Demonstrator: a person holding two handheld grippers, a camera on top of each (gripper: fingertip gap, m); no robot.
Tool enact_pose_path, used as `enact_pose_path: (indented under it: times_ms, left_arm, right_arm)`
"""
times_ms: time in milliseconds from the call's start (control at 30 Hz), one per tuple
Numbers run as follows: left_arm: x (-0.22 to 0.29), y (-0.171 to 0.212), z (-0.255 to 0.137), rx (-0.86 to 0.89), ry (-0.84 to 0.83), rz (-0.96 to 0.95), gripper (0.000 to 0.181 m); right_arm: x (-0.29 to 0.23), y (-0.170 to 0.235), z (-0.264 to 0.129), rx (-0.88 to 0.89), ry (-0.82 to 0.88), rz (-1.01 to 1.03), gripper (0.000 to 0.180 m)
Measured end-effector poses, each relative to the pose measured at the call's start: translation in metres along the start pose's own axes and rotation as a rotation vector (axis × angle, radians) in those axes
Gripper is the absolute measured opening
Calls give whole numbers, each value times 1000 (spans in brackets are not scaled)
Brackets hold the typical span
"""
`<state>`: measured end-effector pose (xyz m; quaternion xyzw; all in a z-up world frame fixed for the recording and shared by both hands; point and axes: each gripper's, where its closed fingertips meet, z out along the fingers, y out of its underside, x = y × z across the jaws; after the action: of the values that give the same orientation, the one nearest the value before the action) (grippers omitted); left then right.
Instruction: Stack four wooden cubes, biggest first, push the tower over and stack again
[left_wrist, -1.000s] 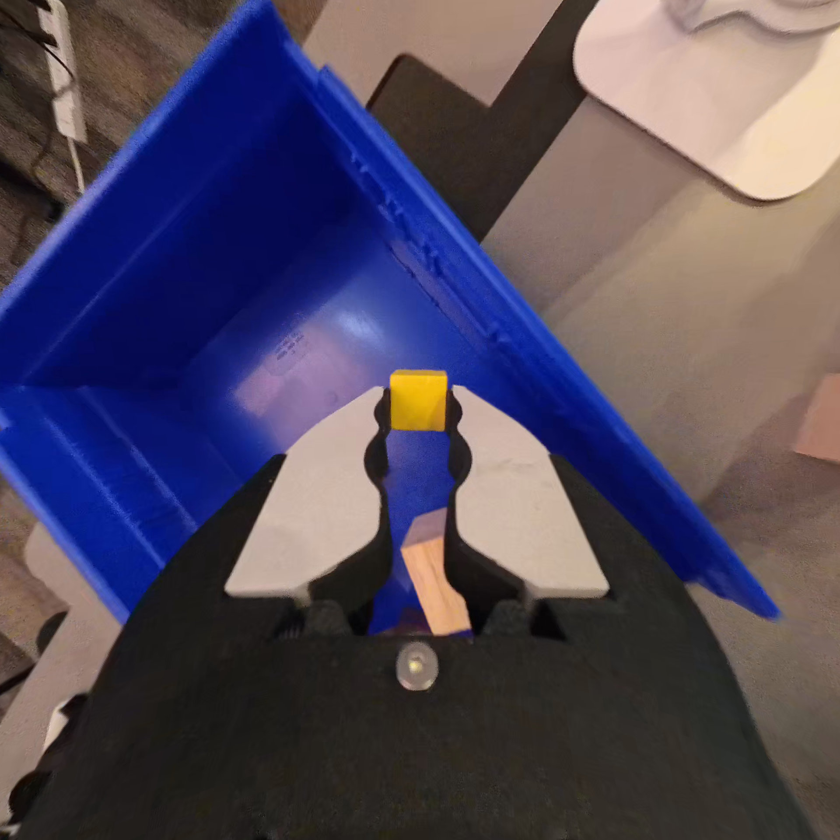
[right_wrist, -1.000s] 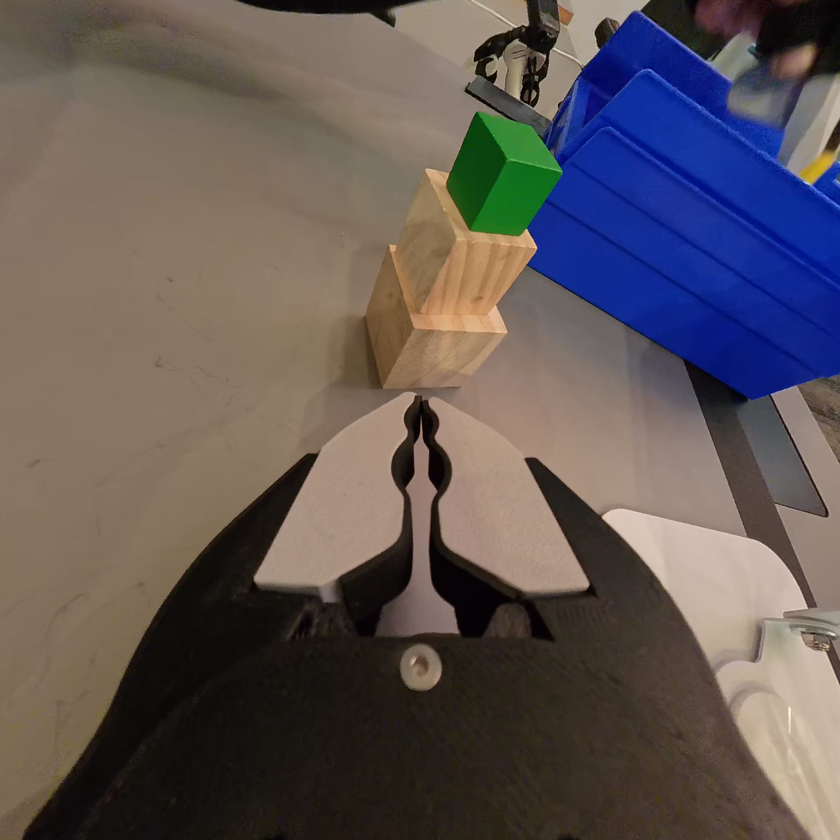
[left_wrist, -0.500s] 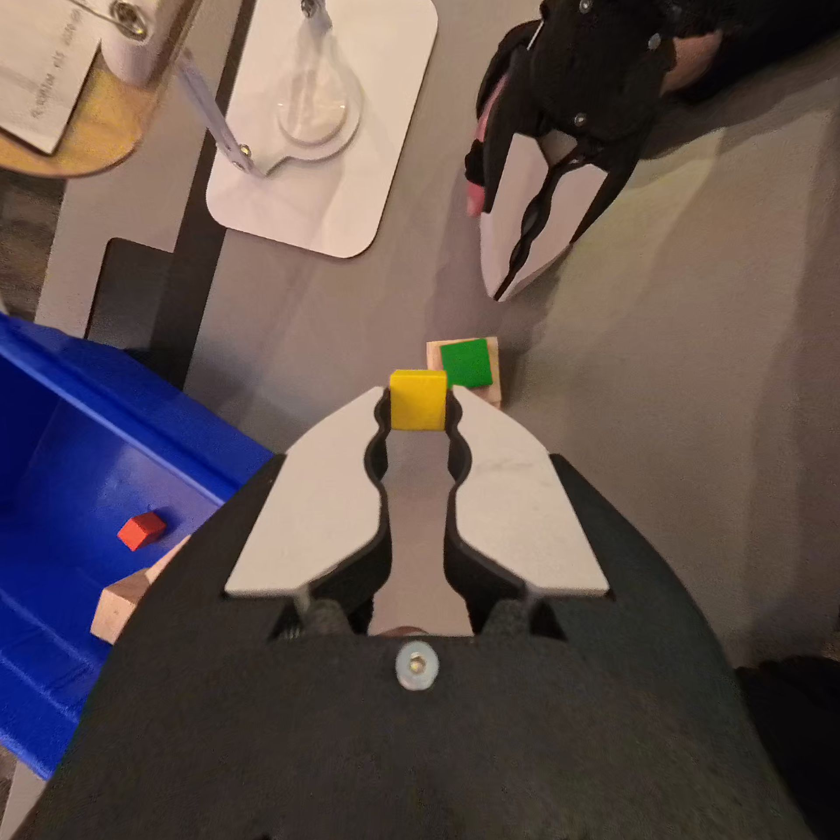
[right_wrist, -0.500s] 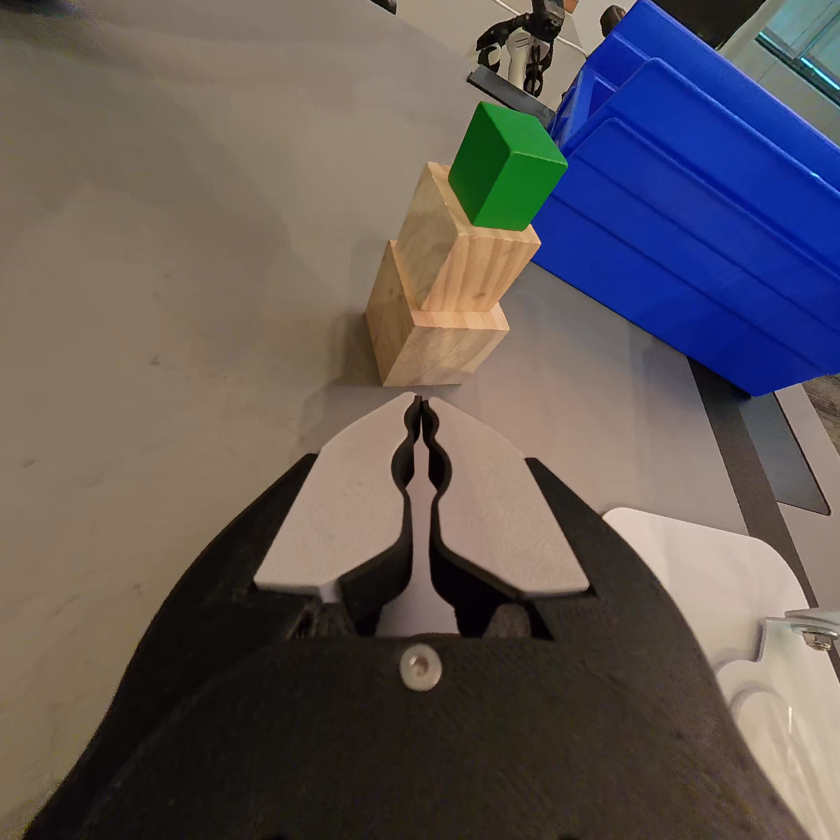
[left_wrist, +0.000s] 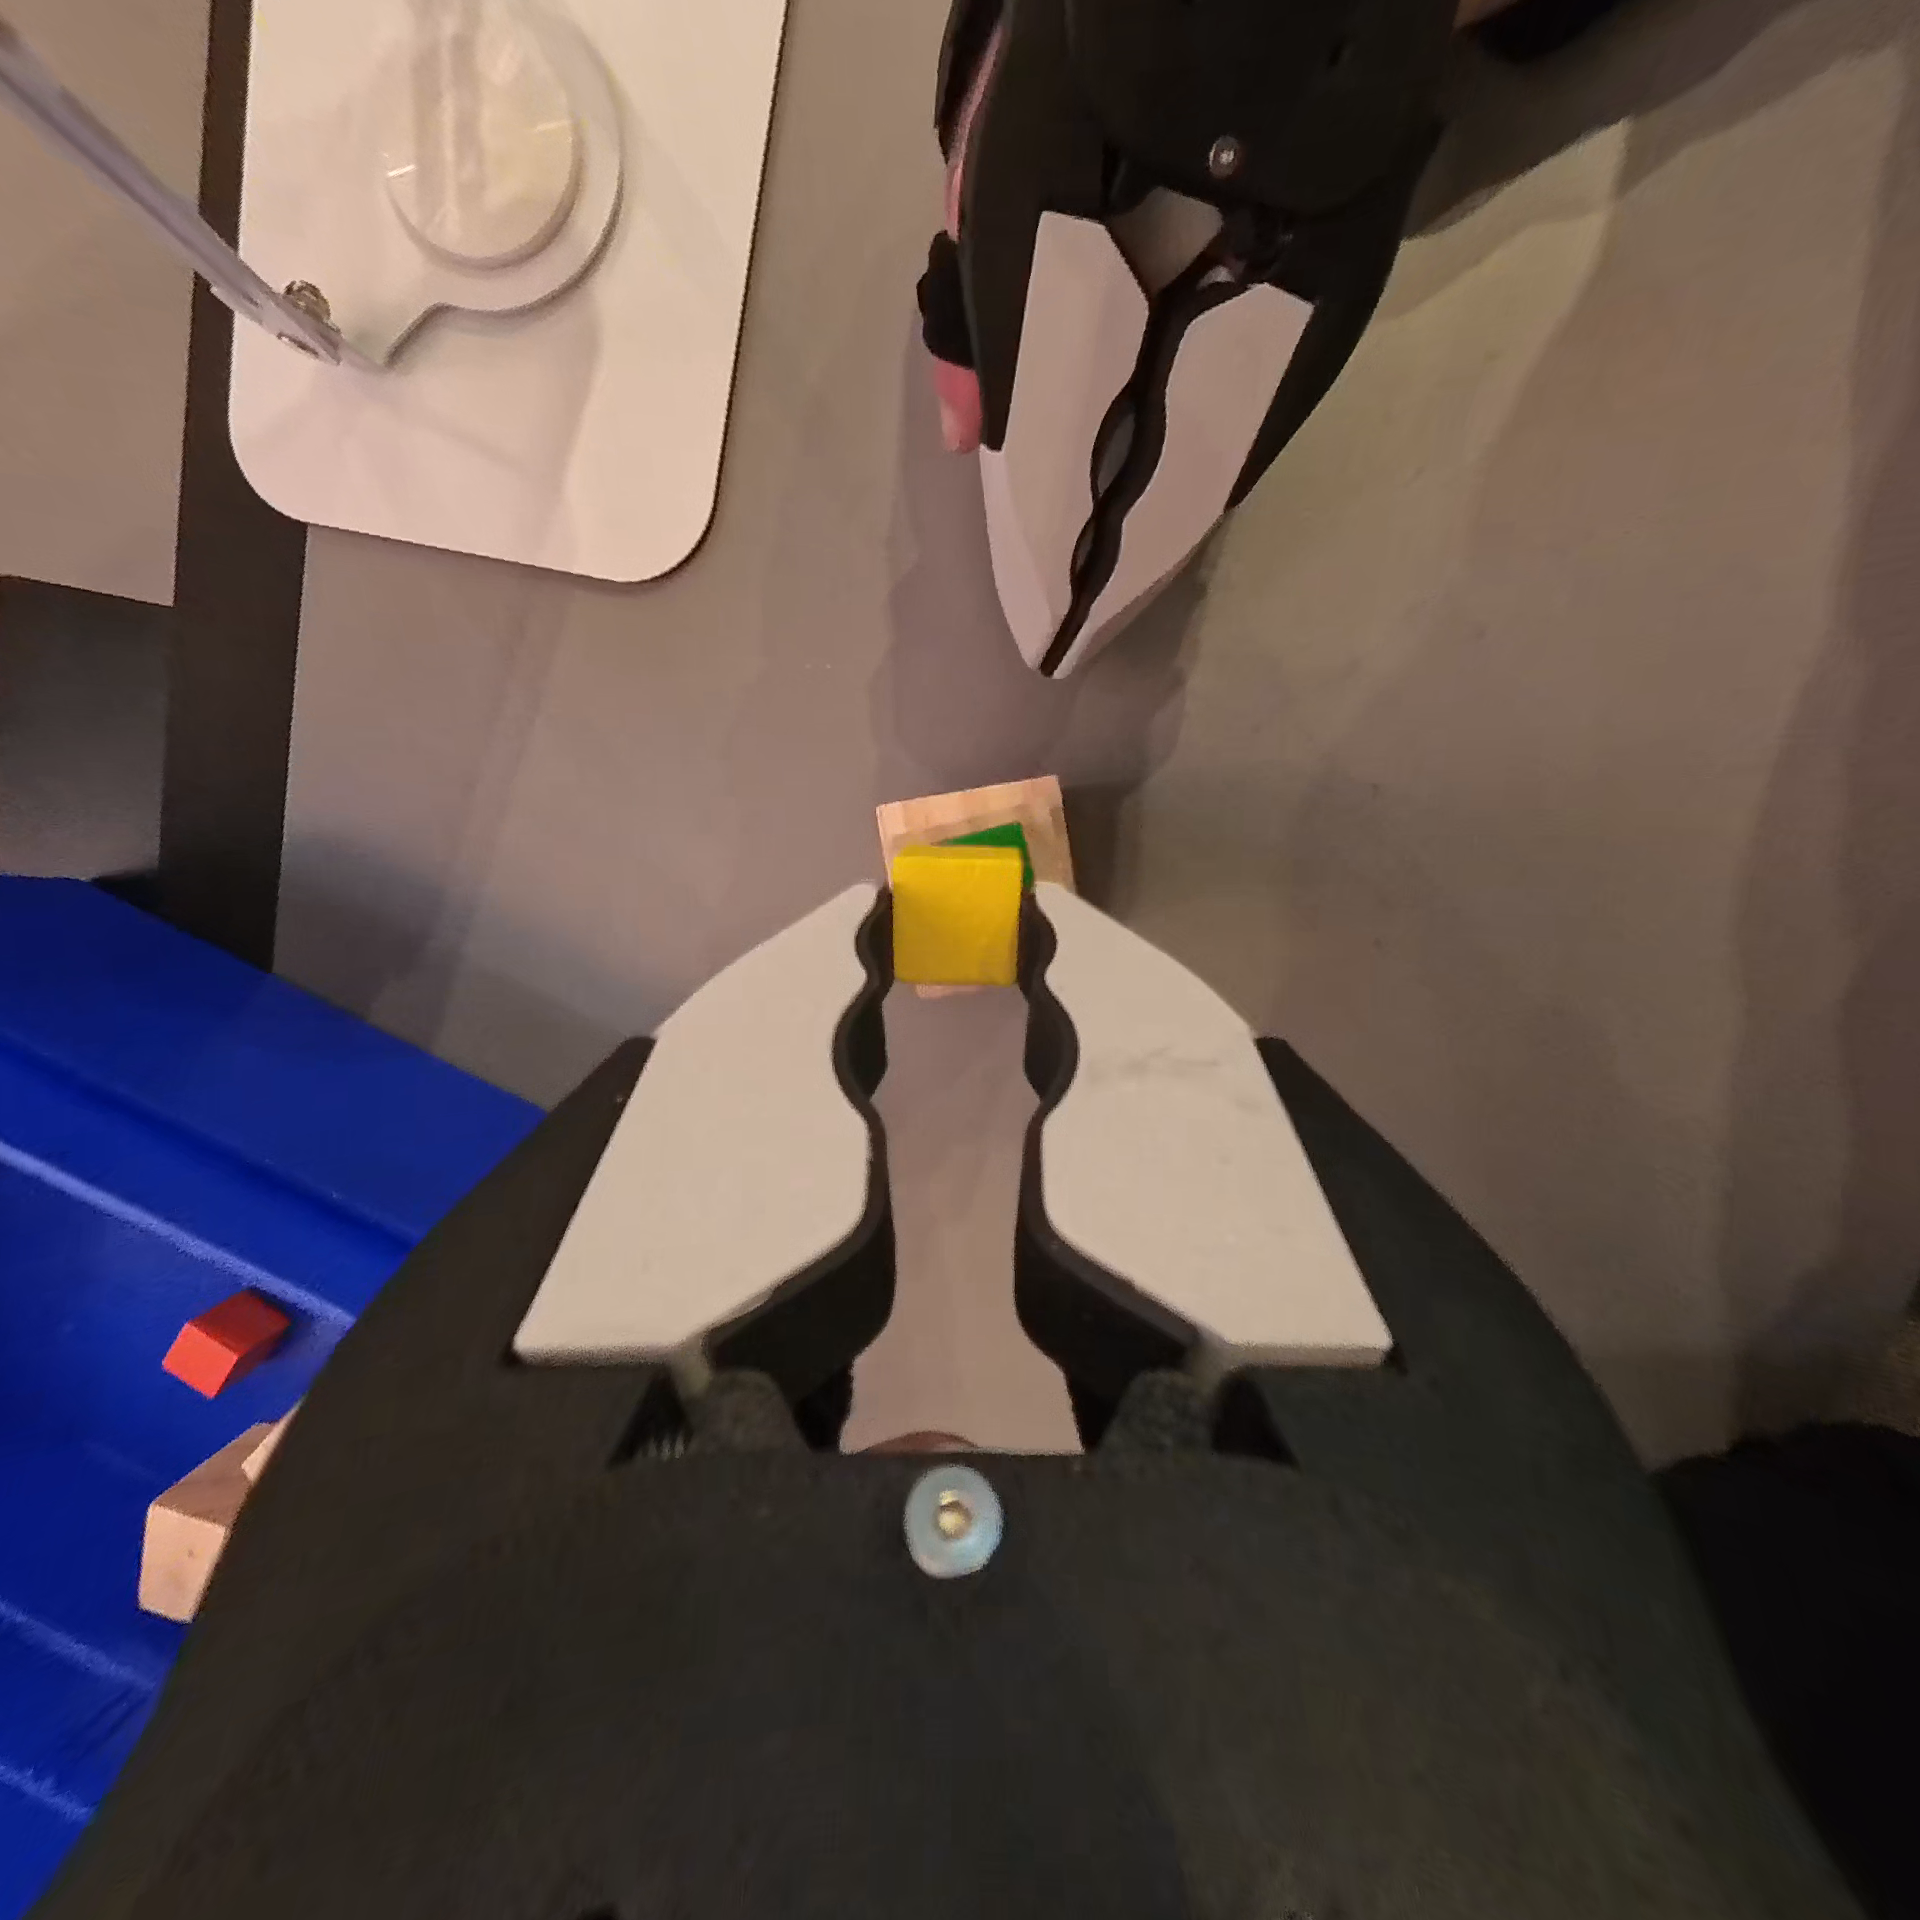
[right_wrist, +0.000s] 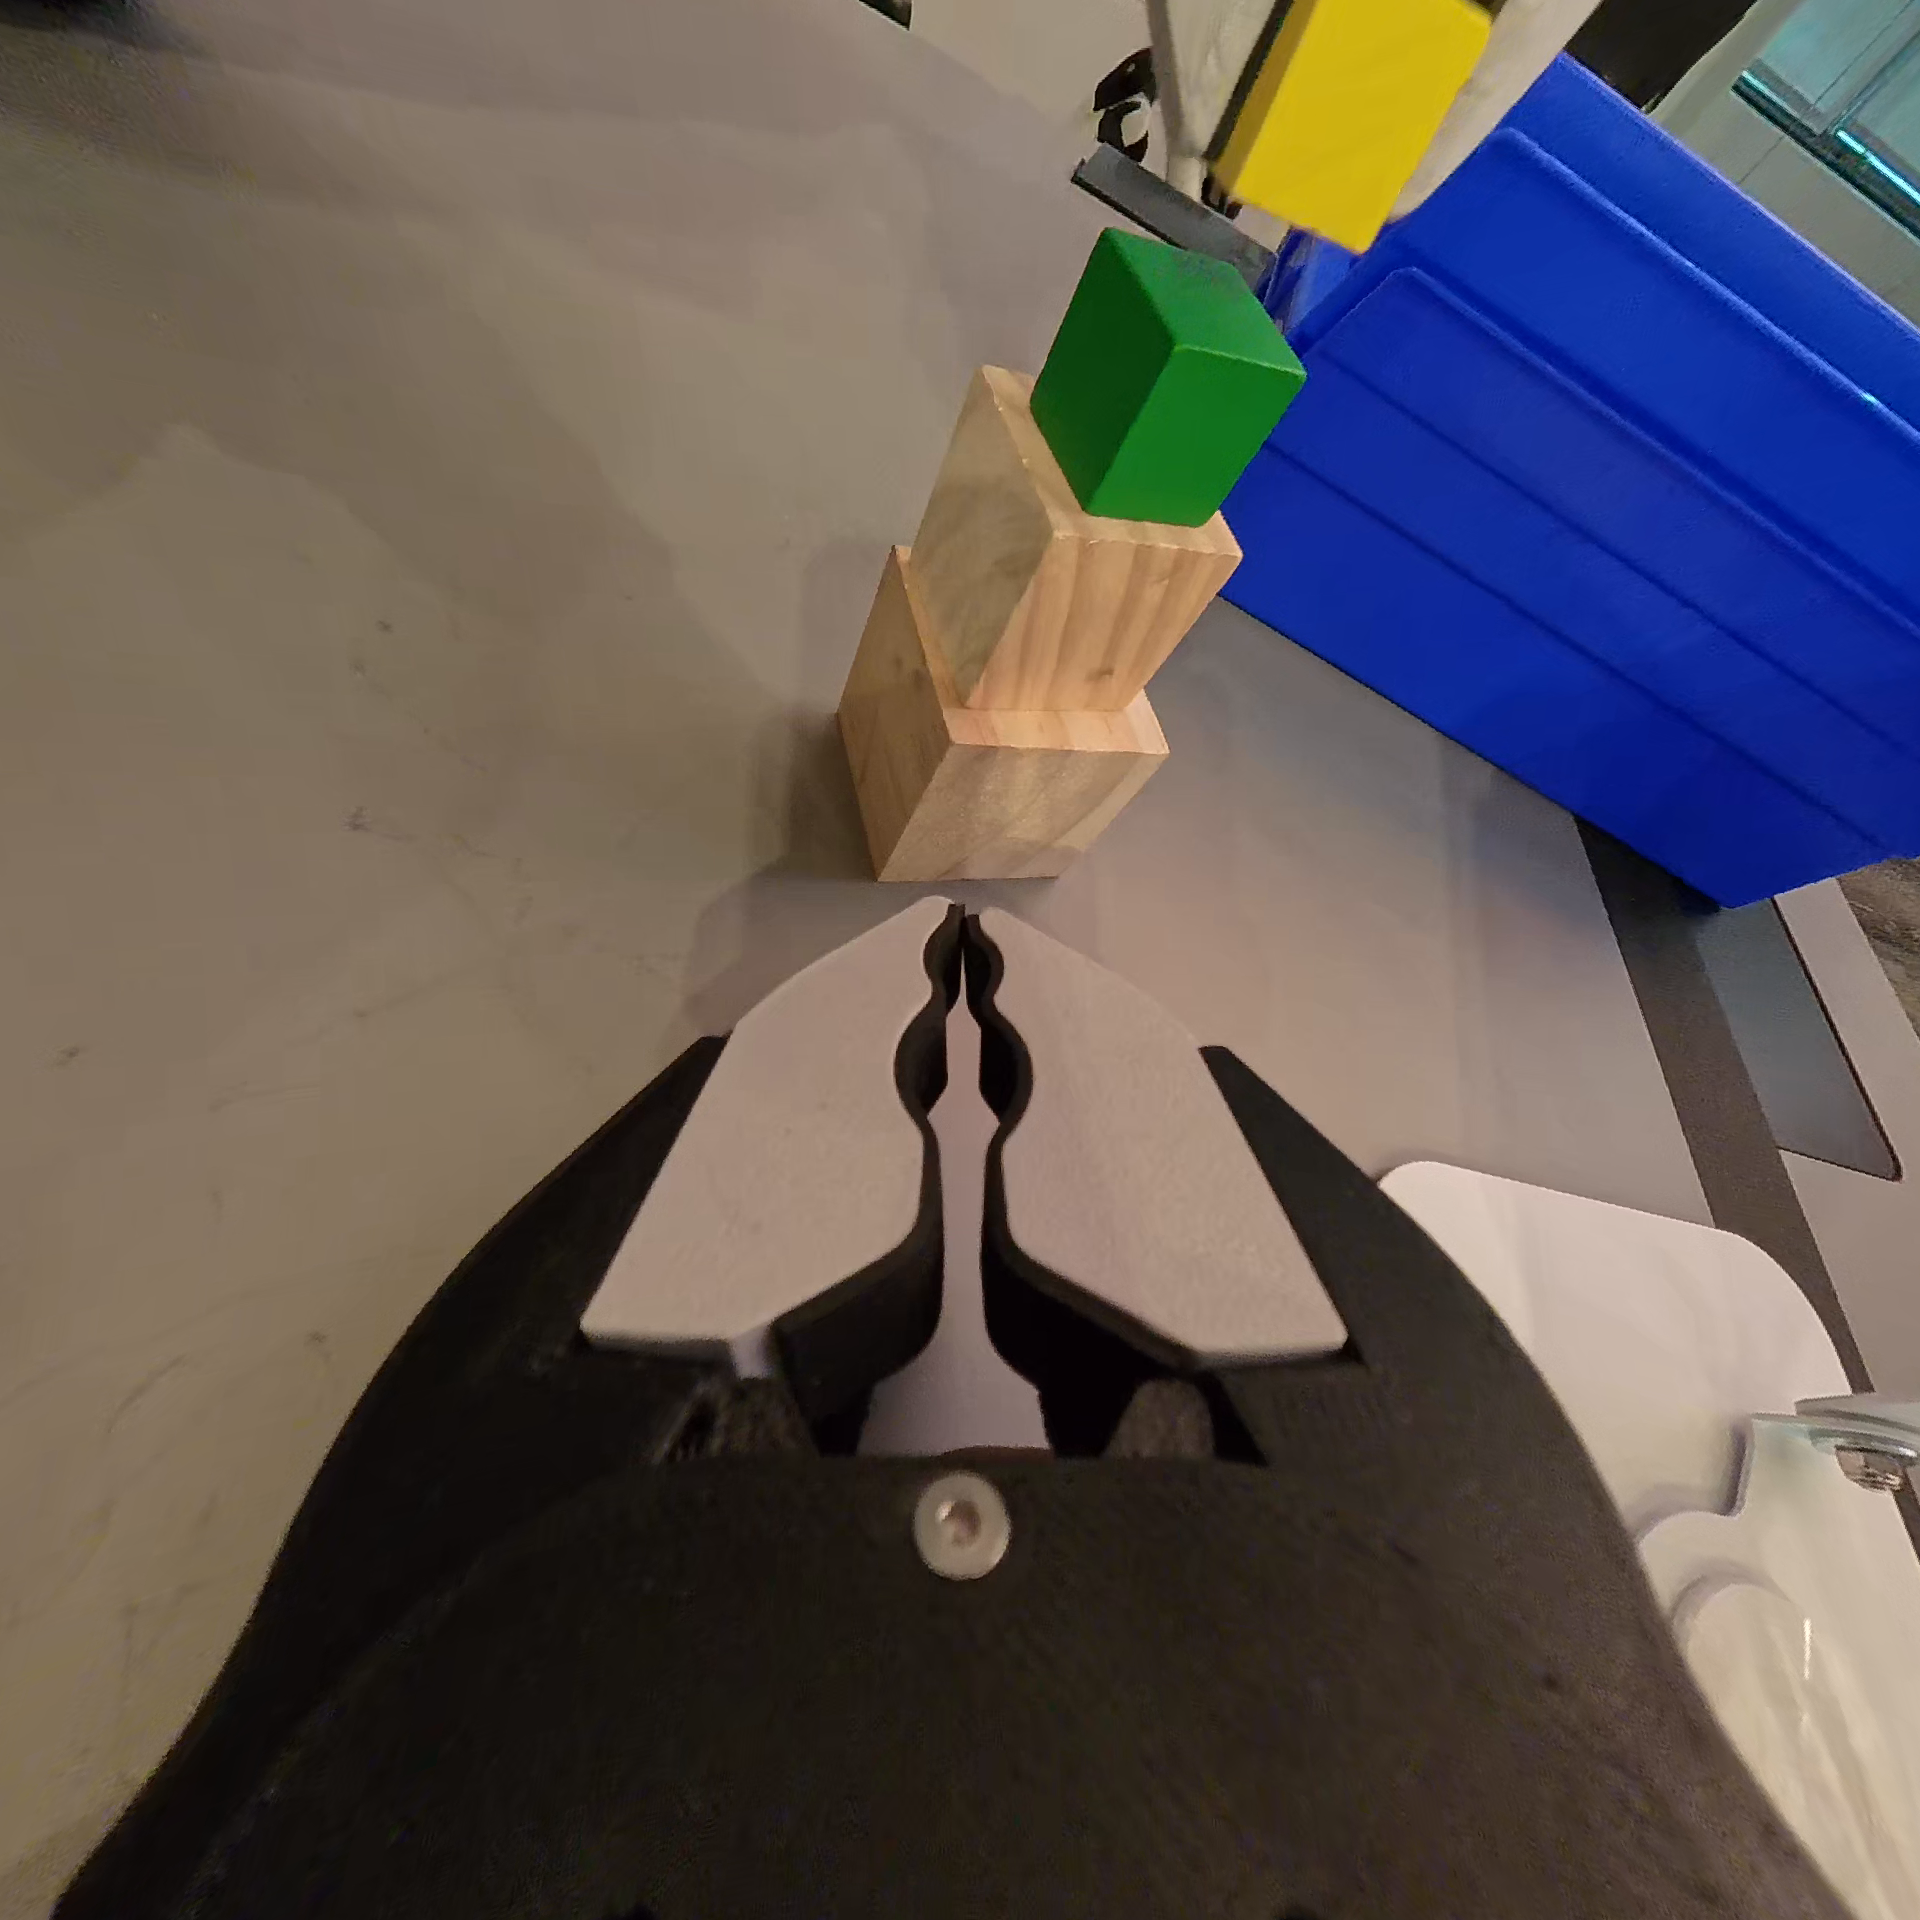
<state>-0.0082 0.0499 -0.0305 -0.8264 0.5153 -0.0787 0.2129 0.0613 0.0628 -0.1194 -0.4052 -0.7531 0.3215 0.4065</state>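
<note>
A tower stands on the grey table: a large plain wooden cube (right_wrist: 977, 800), a smaller plain cube (right_wrist: 1070, 603) turned on it, and a green cube (right_wrist: 1164, 384) on top. My left gripper (left_wrist: 956, 914) is shut on a small yellow cube (left_wrist: 954, 916) and holds it above the tower, a little apart from the green cube (left_wrist: 992, 836). The yellow cube also shows in the right wrist view (right_wrist: 1351, 114), up over the tower. My right gripper (right_wrist: 958, 914) is shut and empty, low on the table just in front of the tower's base; it also shows in the left wrist view (left_wrist: 1060, 655).
A blue bin (right_wrist: 1621, 540) stands beside the tower; in the left wrist view (left_wrist: 156, 1143) it holds a small red cube (left_wrist: 223, 1340) and a plain wooden block (left_wrist: 197, 1538). A white plate with a clear stand (left_wrist: 488, 291) lies at the table's edge.
My left gripper has carried the yellow cube from the blue bin across to above the tower, and the cube has come into the right wrist view. My right gripper has stayed put.
</note>
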Motion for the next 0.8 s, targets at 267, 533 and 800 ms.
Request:
enact_pose_path:
  times_ms: [267, 533, 800]
  left_arm:
    - [0, 2, 5, -7, 20, 4, 22]
    - [2, 4, 11, -22, 42, 2, 22]
    - [6, -2, 10, 16, 66, 10, 34]
  right_arm:
    - [-1, 0, 1, -1, 0, -1, 0]
    - [0, 0, 1, -2, -1, -4, 0]
    - [-1, 0, -1, 1, -1, -3, 0]
